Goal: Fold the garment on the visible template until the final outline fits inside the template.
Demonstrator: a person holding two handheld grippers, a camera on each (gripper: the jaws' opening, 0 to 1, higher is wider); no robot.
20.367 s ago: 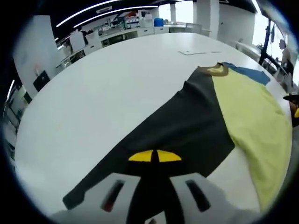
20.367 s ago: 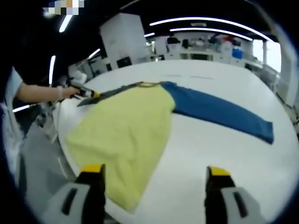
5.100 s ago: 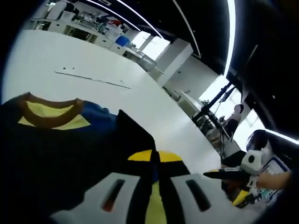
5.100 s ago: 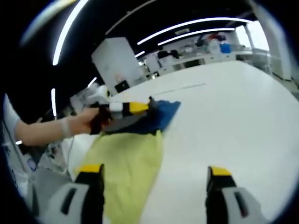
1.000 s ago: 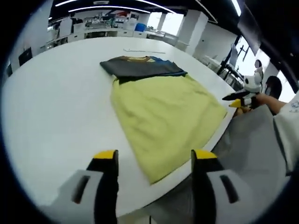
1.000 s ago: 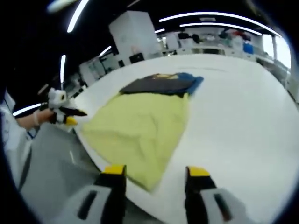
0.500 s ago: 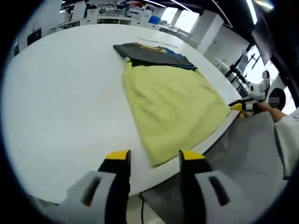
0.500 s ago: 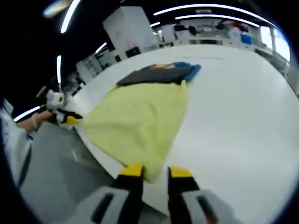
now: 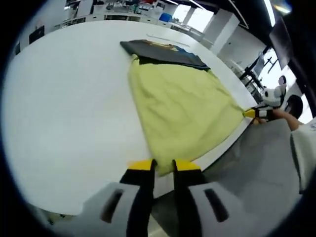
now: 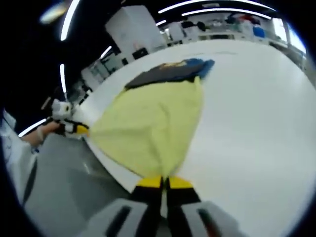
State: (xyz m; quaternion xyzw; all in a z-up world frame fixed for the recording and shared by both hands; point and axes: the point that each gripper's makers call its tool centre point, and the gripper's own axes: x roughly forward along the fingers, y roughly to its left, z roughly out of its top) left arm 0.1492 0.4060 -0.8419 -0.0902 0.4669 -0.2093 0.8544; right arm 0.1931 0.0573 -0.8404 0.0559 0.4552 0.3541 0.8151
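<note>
seemingly at the start of a lengthwise fold, the garment point(image 9: 180, 106) lies flat on the white table point(image 9: 64, 108), its yellow body spread toward the near table edge and its dark and blue sleeves already laid across the collar end at the far side. the left gripper point(image 9: 164, 165) has its yellow-tipped jaws drawn almost together at one hem corner, which sits right at the table edge; whether cloth is truly caught between them cannot be told. the right gripper point(image 10: 164, 183) has its jaws pressed together on the other hem corner, yellow fabric running straight into the closed tips; the same gripper also appears at the right of the left gripper view point(image 9: 256, 113), held by a hand. risks, as a judgement: a shallow bite on either corner could let the hem slip when lifted, leaving a skewed fold; uneven lift of the two corners could twist the body; dragging rather than lifting could disturb the folded sleeves point(image 10: 170, 72). both hem corners lie on or just over the near rim, so little support lies beneath them, and a dropped corner could hang off the table. open room is ample beyond and beside the garment. no template outline can be made out under the cloth.
</note>
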